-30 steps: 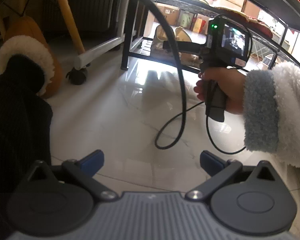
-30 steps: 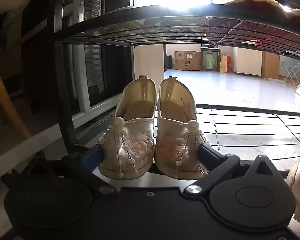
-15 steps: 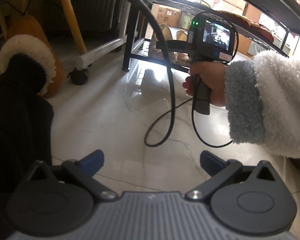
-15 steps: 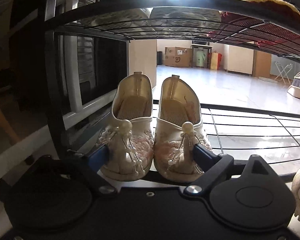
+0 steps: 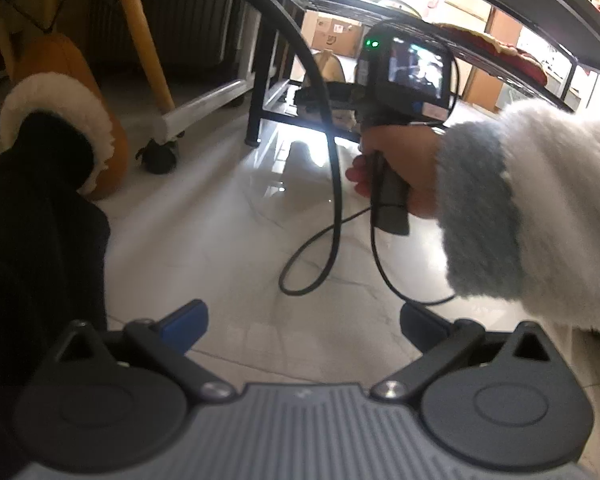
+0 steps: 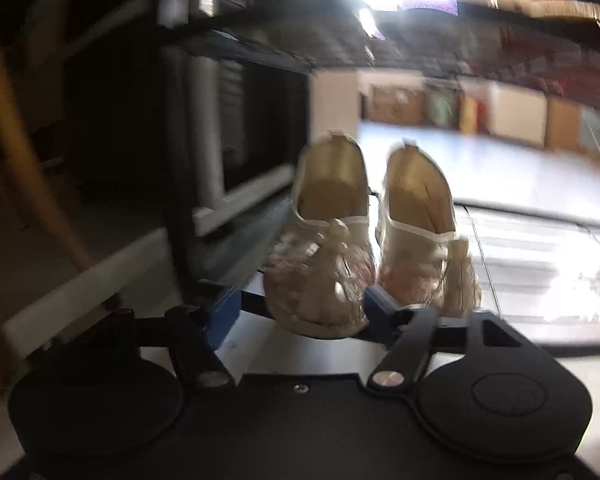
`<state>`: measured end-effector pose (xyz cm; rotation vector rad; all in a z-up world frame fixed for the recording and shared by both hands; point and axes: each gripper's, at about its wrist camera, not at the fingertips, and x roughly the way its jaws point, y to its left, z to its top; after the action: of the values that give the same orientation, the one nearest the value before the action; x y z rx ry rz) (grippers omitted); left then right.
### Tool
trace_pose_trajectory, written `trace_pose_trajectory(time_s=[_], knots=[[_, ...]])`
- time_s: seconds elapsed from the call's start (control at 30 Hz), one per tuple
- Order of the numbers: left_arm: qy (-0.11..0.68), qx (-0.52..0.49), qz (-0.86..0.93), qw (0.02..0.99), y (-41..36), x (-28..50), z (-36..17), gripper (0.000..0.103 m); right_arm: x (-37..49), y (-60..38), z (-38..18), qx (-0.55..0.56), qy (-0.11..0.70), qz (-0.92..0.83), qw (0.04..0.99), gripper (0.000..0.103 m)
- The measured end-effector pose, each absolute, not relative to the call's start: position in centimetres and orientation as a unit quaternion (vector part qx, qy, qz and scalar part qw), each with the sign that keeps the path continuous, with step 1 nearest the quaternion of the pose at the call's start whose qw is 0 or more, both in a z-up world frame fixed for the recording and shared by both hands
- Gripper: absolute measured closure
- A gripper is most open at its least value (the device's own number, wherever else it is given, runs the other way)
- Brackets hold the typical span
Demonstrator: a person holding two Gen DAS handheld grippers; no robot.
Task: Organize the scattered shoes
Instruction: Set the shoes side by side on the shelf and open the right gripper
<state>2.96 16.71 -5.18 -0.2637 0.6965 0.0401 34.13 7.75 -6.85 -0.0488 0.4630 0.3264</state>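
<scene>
Left shoe [image 6: 320, 264] between right gripper [image 6: 298, 308] fingers, seemingly ungripped (blurred)

Two shoes [image 6: 370, 240] side by side on rack shelf [image 6: 540, 240], right tool [image 6: 300, 308] before them

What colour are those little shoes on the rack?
Cream shoes with pinkish embroidered toes; the right wrist view shows them best.

Glossy pale marble floor [image 5: 228, 240] catches hard glare from bright light behind the black wire shelf rack [image 5: 260, 80]. A yellow wooden leg [image 5: 144, 36] slants left; cardboard boxes [image 6: 396, 106] line the blurred far wall.
</scene>
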Motion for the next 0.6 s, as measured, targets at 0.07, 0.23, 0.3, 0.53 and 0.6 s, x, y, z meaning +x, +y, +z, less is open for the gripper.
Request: trace_pose_trajectory(time_s=[0.07, 0.23, 0.3, 0.53, 0.6], knots=[[0.34, -0.133, 0.019, 0.931, 16.8, 3.0, -5.1, 0.0, 34.7, 8.2, -7.0, -0.023, 0.233, 0.157, 0.96, 0.036], [0.339, -0.141, 0.014, 0.93, 17.0, 2.9, -5.0, 0.0, 36.2, 9.3, -7.3, -0.019, 0.243, 0.147, 0.959, 0.039], [0.339, -0.143, 0.014, 0.93, 17.0, 2.8, -4.9, 0.0, 36.8, 9.8, -7.4, -0.018, 0.248, 0.143, 0.958, 0.039], [0.341, -0.149, 0.018, 0.928, 17.1, 2.8, -5.0, 0.0, 38.8, 11.1, -7.9, -0.012, 0.262, 0.128, 0.956, 0.04], [0.341, -0.148, 0.018, 0.928, 17.1, 2.8, -5.0, 0.0, 39.1, 11.3, -8.0, -0.008, 0.265, 0.125, 0.956, 0.039]])
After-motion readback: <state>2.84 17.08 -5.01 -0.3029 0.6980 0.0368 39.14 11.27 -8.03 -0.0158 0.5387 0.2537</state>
